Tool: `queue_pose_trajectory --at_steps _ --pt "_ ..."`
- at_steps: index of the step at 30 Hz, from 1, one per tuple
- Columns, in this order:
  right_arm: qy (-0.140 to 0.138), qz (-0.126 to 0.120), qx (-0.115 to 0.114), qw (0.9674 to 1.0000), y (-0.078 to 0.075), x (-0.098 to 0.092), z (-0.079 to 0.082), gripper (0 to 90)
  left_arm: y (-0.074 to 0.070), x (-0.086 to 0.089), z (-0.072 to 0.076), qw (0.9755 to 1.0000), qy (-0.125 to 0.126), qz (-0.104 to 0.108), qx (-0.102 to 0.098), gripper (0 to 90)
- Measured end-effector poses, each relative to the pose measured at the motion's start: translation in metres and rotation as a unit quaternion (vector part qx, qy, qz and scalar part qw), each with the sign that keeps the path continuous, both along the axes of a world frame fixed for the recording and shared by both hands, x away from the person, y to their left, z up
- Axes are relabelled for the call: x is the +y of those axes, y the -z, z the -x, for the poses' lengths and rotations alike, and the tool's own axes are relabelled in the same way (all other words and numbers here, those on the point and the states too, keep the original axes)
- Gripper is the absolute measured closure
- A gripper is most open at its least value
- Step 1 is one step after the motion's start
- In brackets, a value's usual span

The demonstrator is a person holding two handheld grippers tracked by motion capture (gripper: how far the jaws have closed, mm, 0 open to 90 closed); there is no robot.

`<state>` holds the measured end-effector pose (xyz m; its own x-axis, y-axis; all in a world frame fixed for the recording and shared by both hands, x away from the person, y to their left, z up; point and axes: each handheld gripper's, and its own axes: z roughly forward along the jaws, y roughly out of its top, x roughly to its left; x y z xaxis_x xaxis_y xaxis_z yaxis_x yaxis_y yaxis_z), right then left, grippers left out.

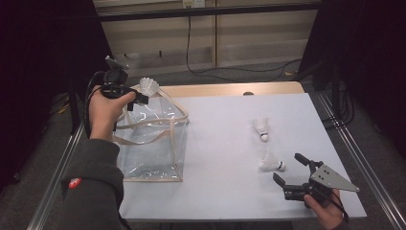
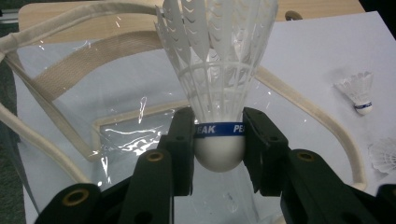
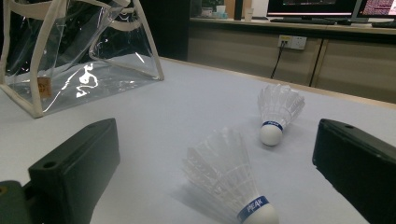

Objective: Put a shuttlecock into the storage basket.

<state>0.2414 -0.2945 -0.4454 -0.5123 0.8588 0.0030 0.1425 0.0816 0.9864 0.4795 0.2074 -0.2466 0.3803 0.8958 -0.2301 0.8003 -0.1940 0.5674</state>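
My left gripper (image 1: 141,97) is shut on the cork base of a white shuttlecock (image 2: 219,79), whose feathers point away from the hand (image 1: 149,86). It hovers over the open top of a clear plastic bag (image 1: 153,139) with beige straps, at the table's left. Two more shuttlecocks lie on the white table: one (image 1: 261,128) farther off, one (image 1: 272,163) closer to my right gripper (image 1: 290,168). That gripper rests low at the front right, open, with the nearer shuttlecock (image 3: 233,184) lying just ahead between its jaws, untouched, and the farther shuttlecock (image 3: 278,112) behind it.
The bag (image 3: 70,56) stands upright on the table's (image 1: 225,139) left part, its handles (image 2: 70,65) spread around the opening. A metal rail (image 1: 354,158) runs along the table's right side. Cables lie on the floor beyond the far edge.
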Motion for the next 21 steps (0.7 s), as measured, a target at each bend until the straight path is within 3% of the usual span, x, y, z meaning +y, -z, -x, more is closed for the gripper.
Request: queue_pose_trajectory --at_steps 21 --pt "-0.001 -0.002 0.000 1.0000 0.0002 0.0004 0.0000 0.7 0.0059 0.0073 -0.0023 0.9998 -0.022 -0.003 0.001 65.7"
